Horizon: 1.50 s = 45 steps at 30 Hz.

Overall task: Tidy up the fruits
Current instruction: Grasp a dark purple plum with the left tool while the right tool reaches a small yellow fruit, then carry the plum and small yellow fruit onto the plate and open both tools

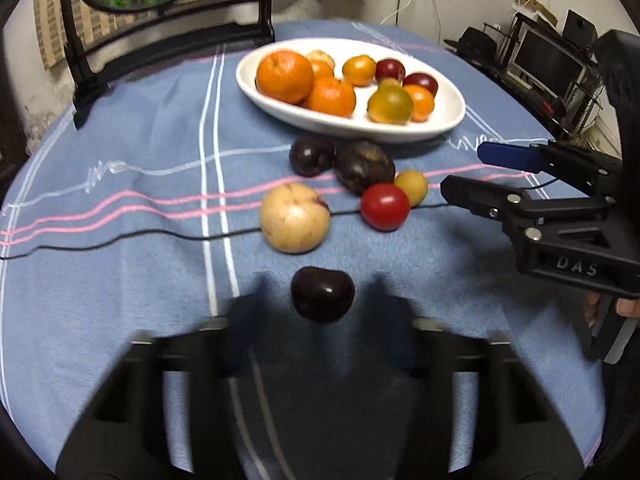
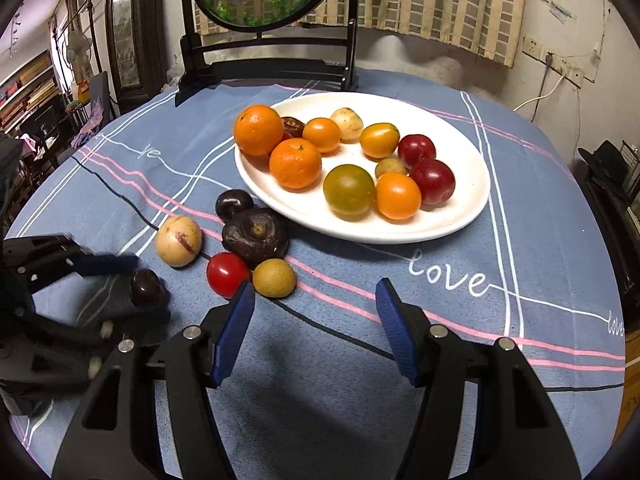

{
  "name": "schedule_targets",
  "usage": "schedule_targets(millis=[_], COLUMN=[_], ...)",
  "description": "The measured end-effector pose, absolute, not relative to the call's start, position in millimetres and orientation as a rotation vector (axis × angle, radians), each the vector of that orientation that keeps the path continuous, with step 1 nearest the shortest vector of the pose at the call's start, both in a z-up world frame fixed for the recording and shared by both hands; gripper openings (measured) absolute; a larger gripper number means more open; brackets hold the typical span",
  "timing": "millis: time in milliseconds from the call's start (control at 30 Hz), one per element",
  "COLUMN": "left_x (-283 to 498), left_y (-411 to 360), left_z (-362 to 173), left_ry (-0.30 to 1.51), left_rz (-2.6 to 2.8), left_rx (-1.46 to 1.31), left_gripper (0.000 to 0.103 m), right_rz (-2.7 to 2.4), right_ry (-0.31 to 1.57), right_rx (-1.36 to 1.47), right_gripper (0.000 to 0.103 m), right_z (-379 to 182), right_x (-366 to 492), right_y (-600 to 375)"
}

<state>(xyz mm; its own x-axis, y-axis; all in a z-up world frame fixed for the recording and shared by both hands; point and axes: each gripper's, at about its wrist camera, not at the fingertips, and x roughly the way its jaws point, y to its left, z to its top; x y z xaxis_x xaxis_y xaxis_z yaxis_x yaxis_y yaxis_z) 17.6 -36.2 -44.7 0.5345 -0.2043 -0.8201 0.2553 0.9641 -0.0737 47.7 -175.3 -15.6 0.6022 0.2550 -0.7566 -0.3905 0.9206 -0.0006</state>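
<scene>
A dark plum (image 1: 322, 294) lies on the blue cloth between the blurred fingers of my left gripper (image 1: 322, 300), which is shut on it; the right wrist view shows the same plum (image 2: 146, 286) in that gripper (image 2: 140, 292). My right gripper (image 2: 314, 292) stands open over bare cloth with nothing between its blue pads; the left wrist view shows this right gripper (image 1: 464, 170) beside the loose fruit. Just beyond are a pale yellow fruit (image 1: 295, 218), a red tomato (image 1: 385, 206), a large dark fruit (image 1: 364, 166), another dark plum (image 1: 311, 156) and a small yellow-green fruit (image 1: 412, 187). The white plate (image 2: 360, 236) holds several oranges, plums and tomatoes.
A black stand with a round framed picture (image 2: 264, 68) sits at the table's far edge behind the plate. Shelves and desks with dark equipment (image 1: 560, 64) lie past the round table's right side. A person's fingers (image 1: 624, 308) grip the right gripper's handle.
</scene>
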Motion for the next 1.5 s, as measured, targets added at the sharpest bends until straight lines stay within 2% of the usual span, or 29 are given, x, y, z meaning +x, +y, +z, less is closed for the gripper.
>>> schedule_targets(millis=[533, 600, 667, 700, 1267, 1500], left_x=[17, 17, 17, 17, 15, 26], left_y=[-35, -35, -35, -35, -32, -33], left_z=[-48, -48, -48, -48, -39, -9], left_ry=[0.947, 0.945, 0.944, 0.943, 0.926, 0.881], left_rz=[-0.292, -0.293, -0.294, -0.295, -0.281, -0.287], left_rx=[0.060, 0.060, 0.062, 0.060, 0.041, 0.040], left_gripper=[0.033, 0.033, 0.033, 0.033, 0.032, 0.032], right_rz=[0.334, 0.337, 0.381, 0.397, 0.407, 0.380], right_ry=[0.848, 0.855, 0.867, 0.877, 0.801, 0.732], right_rx=[-0.289, -0.249, -0.220, -0.230, -0.193, -0.151], right_gripper=[0.063, 0.056, 0.031, 0.029, 0.028, 0.028], right_z=[-40, -39, -39, -39, -9, 10], right_x=[59, 65, 68, 68, 49, 43], right_y=[-146, -148, -146, -142, -153, -162])
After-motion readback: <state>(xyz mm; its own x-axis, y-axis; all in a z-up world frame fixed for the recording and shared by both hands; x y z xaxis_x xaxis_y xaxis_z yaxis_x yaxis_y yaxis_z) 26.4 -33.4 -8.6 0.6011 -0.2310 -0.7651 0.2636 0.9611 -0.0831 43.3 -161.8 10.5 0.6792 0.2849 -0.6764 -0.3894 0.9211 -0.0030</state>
